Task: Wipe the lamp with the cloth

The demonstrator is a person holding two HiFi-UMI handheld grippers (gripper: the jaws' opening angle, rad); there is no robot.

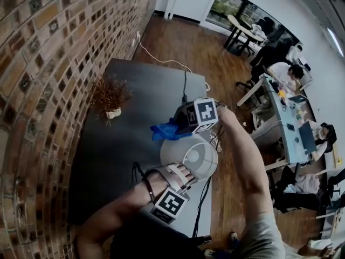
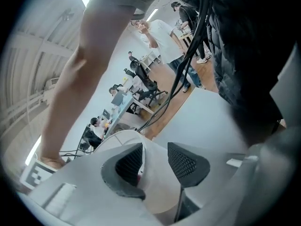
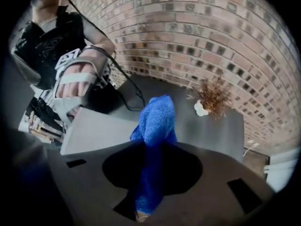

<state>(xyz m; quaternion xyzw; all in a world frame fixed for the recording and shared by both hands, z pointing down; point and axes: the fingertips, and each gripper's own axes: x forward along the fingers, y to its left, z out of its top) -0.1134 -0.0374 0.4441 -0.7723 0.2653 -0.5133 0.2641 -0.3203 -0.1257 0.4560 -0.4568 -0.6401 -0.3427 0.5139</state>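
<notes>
Cloth, the blue one, is sitting pinched between the jaws of my right tool, which is clenching on it; a bunched fold is sticking out past the fingertips. In the head view I am holding that tool pointing steeply down over the grey tabletop. The cloth is hanging just beside the far rim of the lamp; whether the cloth is touching the shade I cannot tell.

The lamp is standing near the tabletop's edge on the room side, its white shade opening upward toward me. My left tool is reaching onto the near rim of the shade. In the left gripper view its jaws are straddling the shade's wall and gripping it, one dark pad on each side.

Well apart from the lamp, a dried plant in a small white pot is sitting close to the brick wall that is running along the tabletop's other side. Beside the lamp, some black cables are trailing off the tabletop's edge. Across the wooden floor, people are sitting at desks.
</notes>
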